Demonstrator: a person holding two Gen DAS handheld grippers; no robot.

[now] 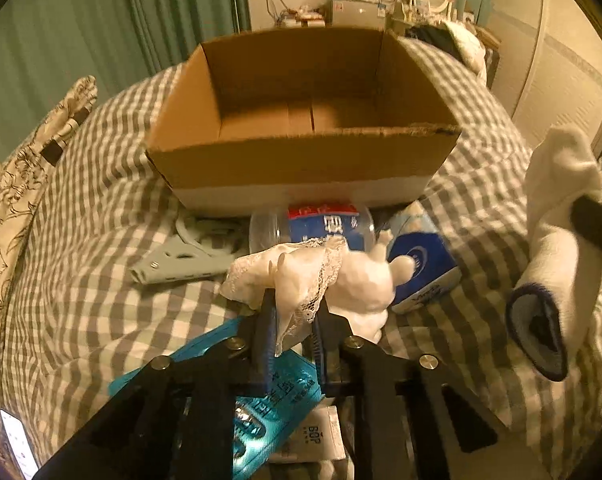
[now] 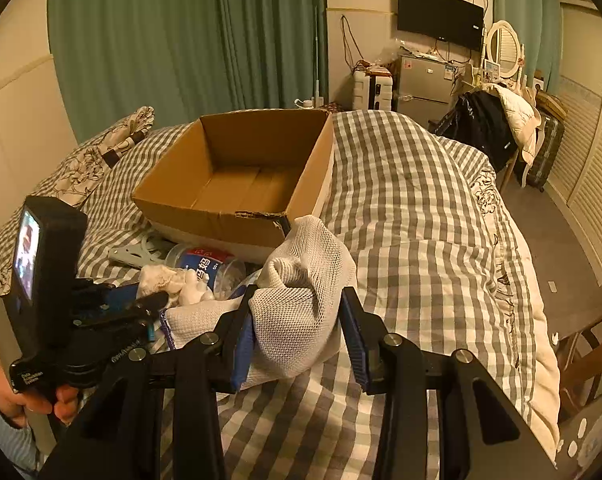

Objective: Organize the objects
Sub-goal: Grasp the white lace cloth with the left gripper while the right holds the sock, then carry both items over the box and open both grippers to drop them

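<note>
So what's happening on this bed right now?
A person is tidying loose items off a checked duvet into an open cardboard box, which looks empty. The left gripper is shut on a white lace-trimmed cloth in the pile in front of the box. The right gripper is shut on a white sock, held above the bed. A plastic bottle, a blue tissue pack and a teal packet still lie on the duvet.

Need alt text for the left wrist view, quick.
The left claw is shut on the lace-trimmed white cloth of a white figurine, lying on a checked bedspread. Behind stands an empty cardboard box; a white sock hangs at right.
</note>
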